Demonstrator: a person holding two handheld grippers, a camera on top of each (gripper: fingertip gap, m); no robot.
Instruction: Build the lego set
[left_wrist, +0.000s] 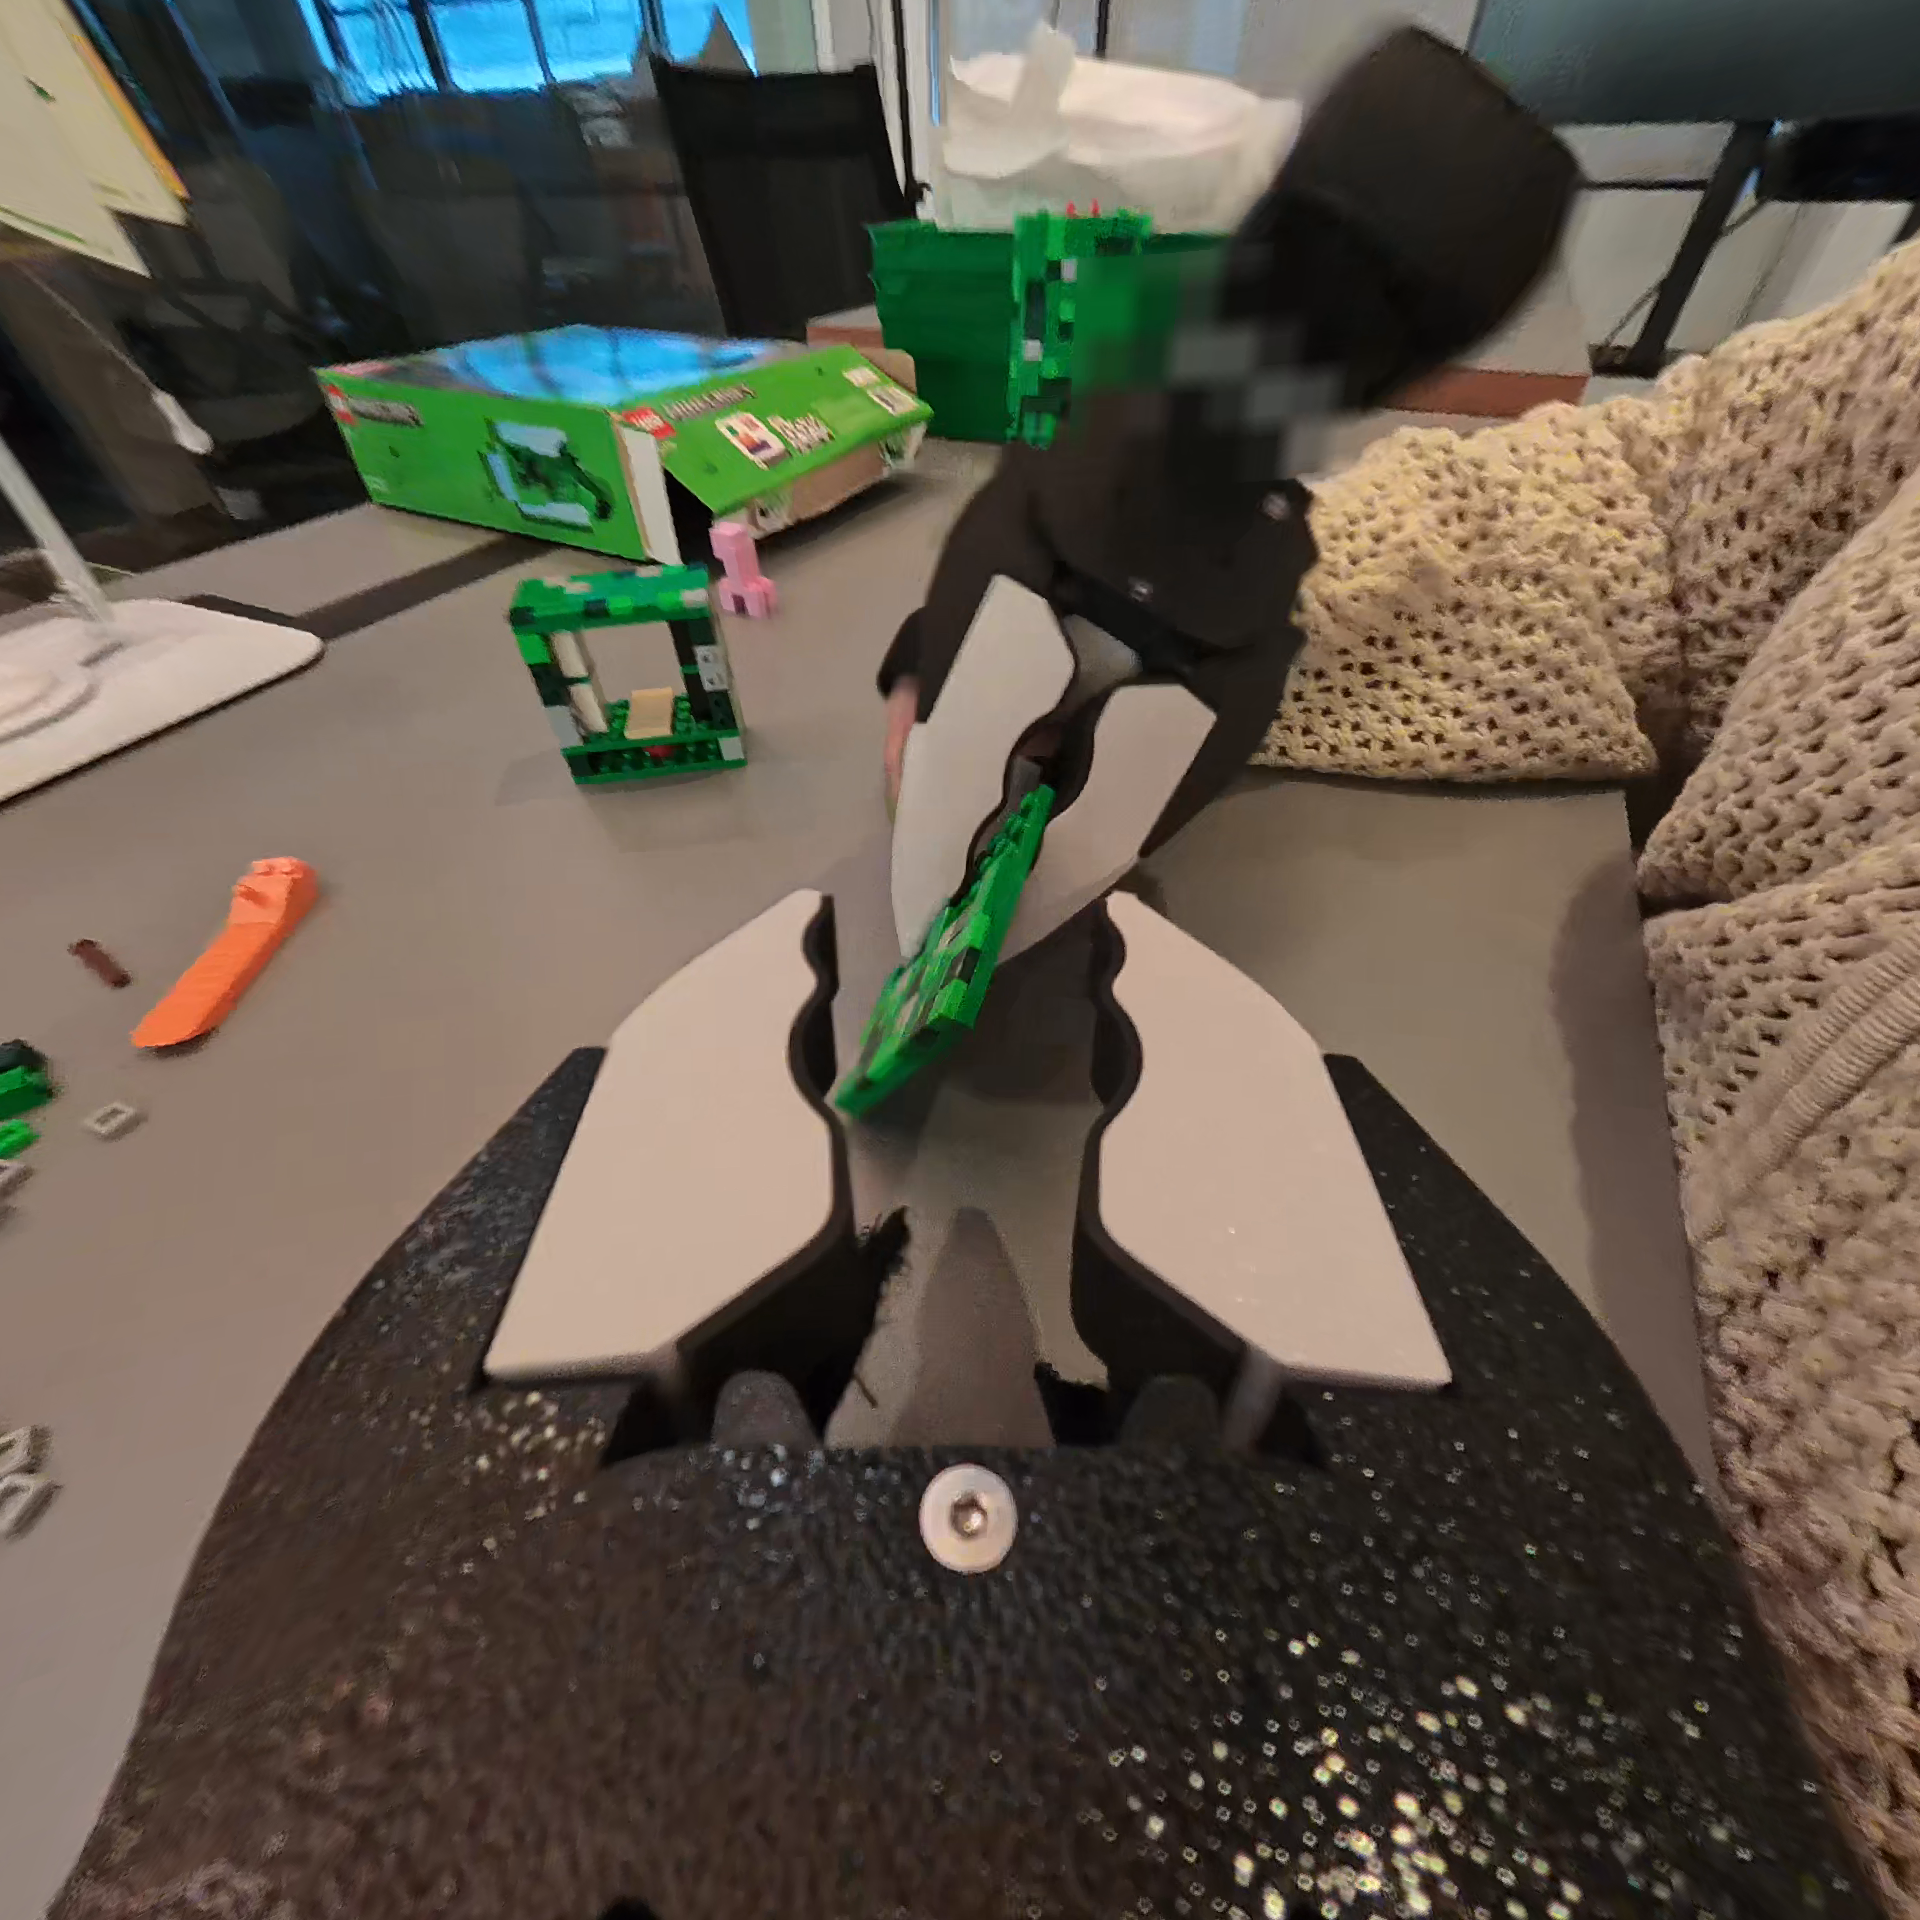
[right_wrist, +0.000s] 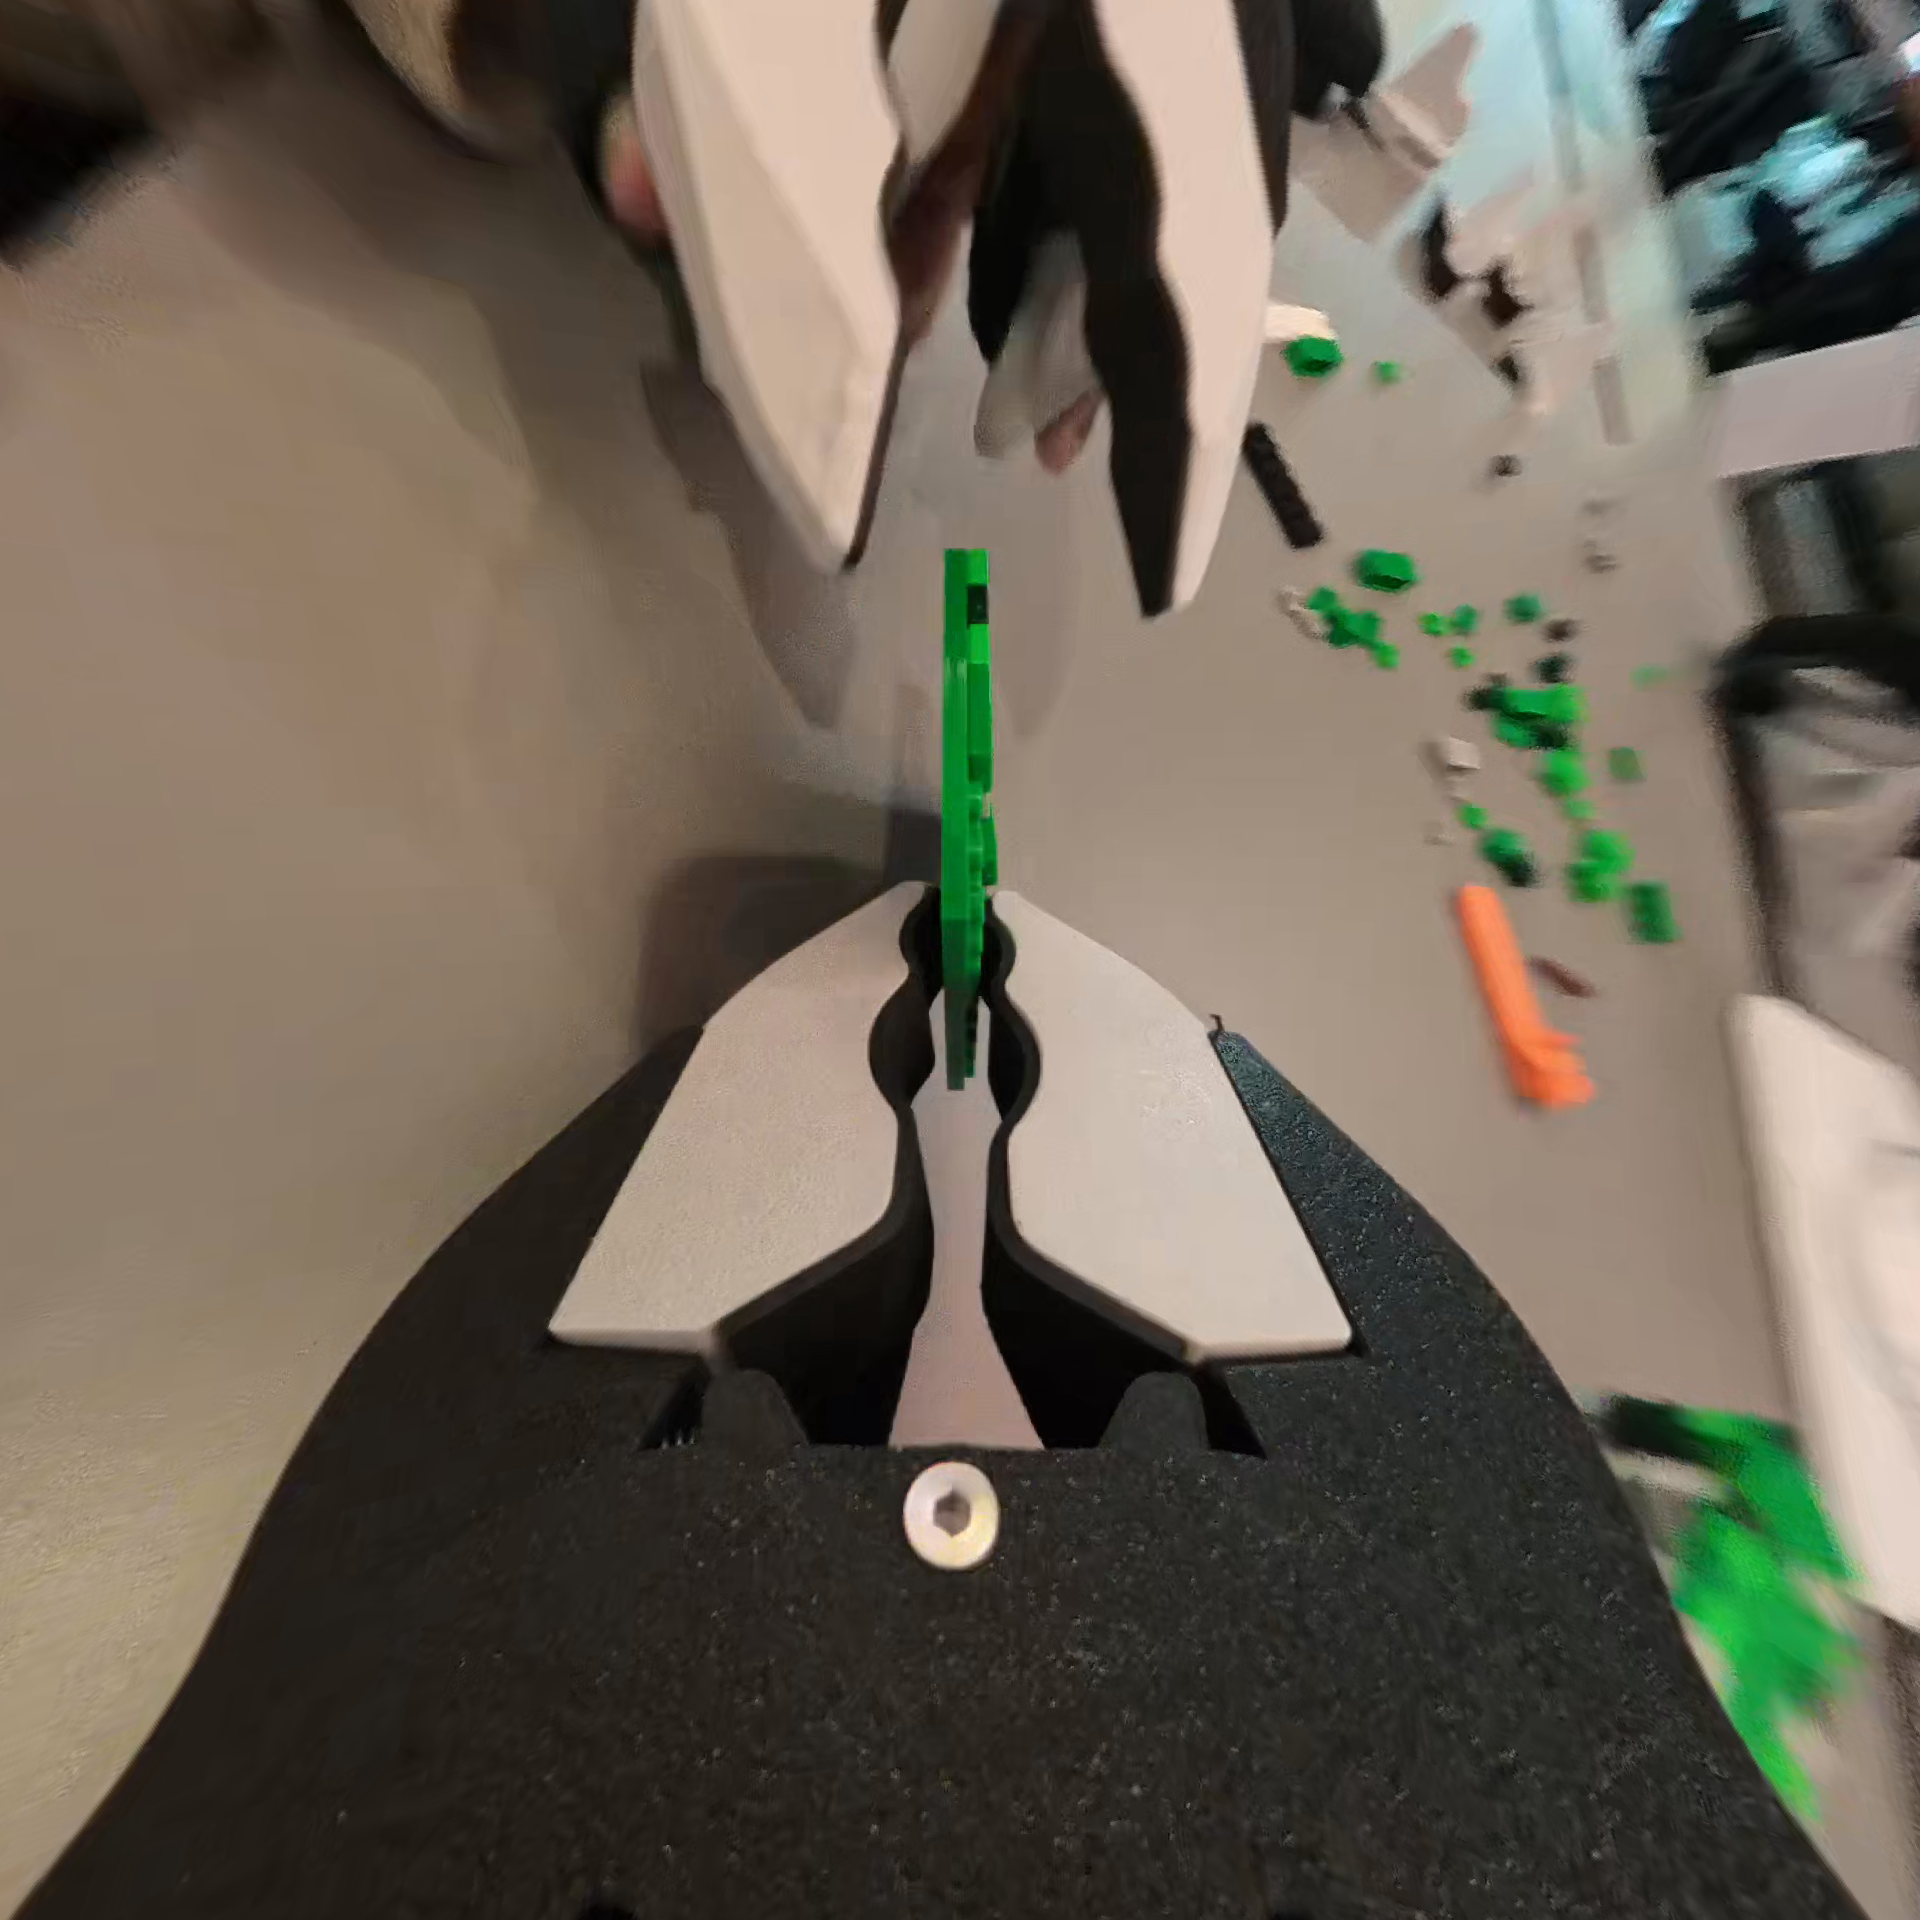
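My right gripper (right_wrist: 958, 899) is shut on a flat green Lego plate assembly (right_wrist: 966, 727), which I see edge-on, pointing forward above the grey table (right_wrist: 312, 727). In the left wrist view the same plate (left_wrist: 935, 987) hangs tilted from the right gripper's grey fingers (left_wrist: 956, 748). My left gripper (left_wrist: 961, 925) is open, and the plate's lower end sits between its fingertips, apart from both. In the right wrist view the left gripper (right_wrist: 1003, 582) hovers open just beyond the plate's far end.
A green square frame build (left_wrist: 629, 675), a pink figure (left_wrist: 743, 582) and the open set box (left_wrist: 623, 436) stand farther back. An orange brick separator (left_wrist: 229, 956) and loose green bricks (right_wrist: 1538, 727) lie to the side. A knitted sleeve (left_wrist: 1766, 935) is at right.
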